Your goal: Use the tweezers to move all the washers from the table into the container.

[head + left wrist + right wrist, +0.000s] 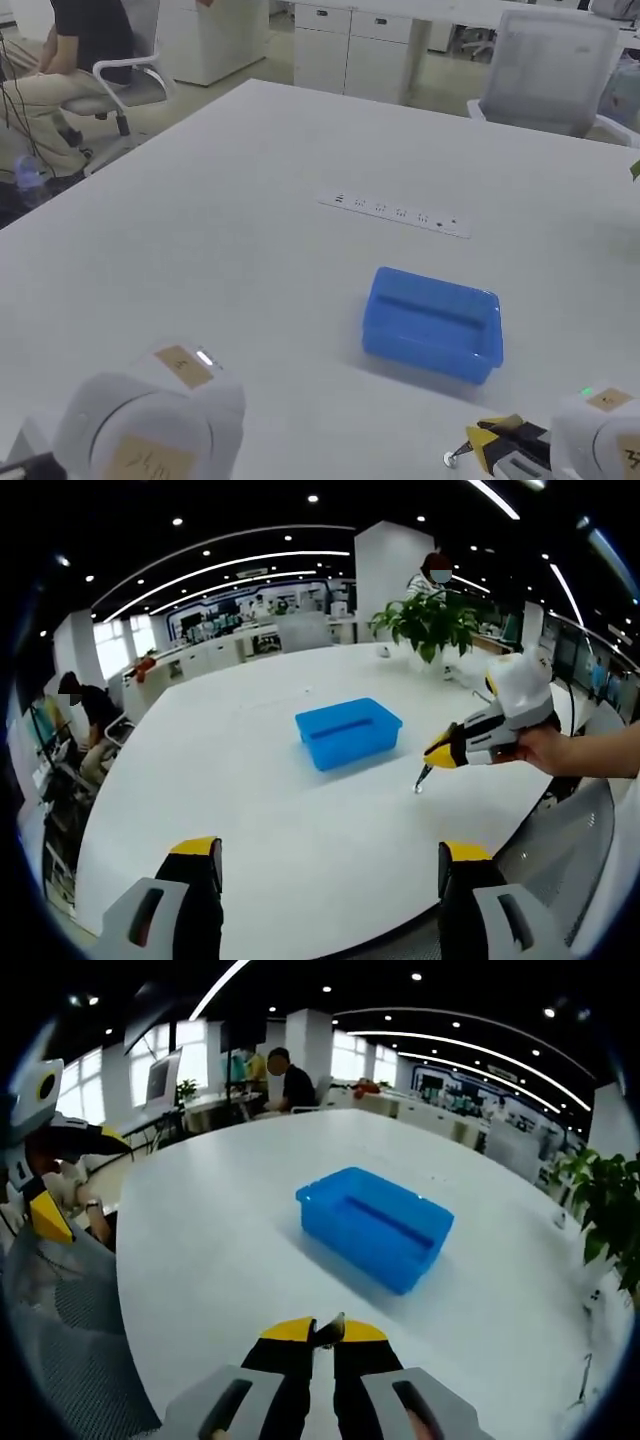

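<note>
Pickup step. My right tongs (322, 1334) clamped narrow on metal tweezers (424, 773), tips down at a small shiny ring, likely a washer (450, 459), on the matte white worktop (250, 250). Left tongs (330, 852) wide, idle. Next, I judge: pinch the thin ring, lift, carry to the blue plastic bin (435, 325) beyond, rectangular, seemingly empty.

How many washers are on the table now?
1: a washer on the table at the tip of the tweezers, near the blue container. Others may be too small to see.
</note>
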Tool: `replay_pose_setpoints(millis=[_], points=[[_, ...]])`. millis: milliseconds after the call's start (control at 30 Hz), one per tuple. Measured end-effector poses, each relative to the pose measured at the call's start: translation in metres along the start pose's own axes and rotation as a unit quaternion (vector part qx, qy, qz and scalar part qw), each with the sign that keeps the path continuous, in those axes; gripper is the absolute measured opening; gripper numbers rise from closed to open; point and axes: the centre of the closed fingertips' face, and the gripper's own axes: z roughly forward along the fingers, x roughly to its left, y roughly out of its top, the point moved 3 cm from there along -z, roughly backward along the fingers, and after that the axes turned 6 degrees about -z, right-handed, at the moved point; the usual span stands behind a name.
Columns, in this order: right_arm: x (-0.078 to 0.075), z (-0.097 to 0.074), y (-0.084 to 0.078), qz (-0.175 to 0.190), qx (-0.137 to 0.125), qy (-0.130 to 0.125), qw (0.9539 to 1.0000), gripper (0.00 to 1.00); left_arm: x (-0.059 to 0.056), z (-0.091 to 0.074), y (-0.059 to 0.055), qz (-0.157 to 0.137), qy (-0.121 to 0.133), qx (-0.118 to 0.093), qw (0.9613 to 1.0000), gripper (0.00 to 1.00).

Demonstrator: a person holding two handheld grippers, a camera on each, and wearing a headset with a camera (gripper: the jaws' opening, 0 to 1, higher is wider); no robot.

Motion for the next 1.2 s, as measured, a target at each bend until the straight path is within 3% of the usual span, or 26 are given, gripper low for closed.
replay_pose_setpoints(millis=[267, 433, 700, 833, 933, 967, 1200], points=[[0.000, -0.002, -0.002, -0.001, 0.008, 0.004, 1.0000, 0.03, -0.001, 0.001, 0.000, -0.003, -0.001, -0.002, 1.0000, 0.91], [-0.005, 0.000, 0.000, 0.030, 0.011, 0.005, 0.9995, 0.03, -0.001, 0.001, -0.001, -0.004, -0.002, -0.003, 1.0000, 0.91], [-0.003, 0.007, 0.007, 0.010, 0.018, 0.008, 0.9997, 0.03, 0.002, 0.000, -0.002, -0.006, 0.001, -0.003, 1.0000, 0.91], [-0.003, 0.009, 0.007, 0.008, 0.004, -0.003, 1.0000, 0.02, 0.002, 0.000, -0.003, -0.007, 0.002, -0.003, 1.0000, 0.91], [-0.005, 0.010, 0.007, 0.028, -0.020, -0.013, 0.9993, 0.02, 0.000, 0.000, -0.003, -0.004, 0.001, -0.001, 1.0000, 0.90], [-0.006, 0.009, 0.006, 0.047, -0.022, -0.014, 0.9985, 0.01, 0.000, 0.000, -0.003, -0.004, 0.001, 0.000, 1.0000, 0.90], [-0.008, 0.007, 0.004, 0.058, -0.015, -0.012, 0.9982, 0.00, 0.001, 0.000, -0.002, -0.002, 0.001, -0.001, 1.0000, 0.90]])
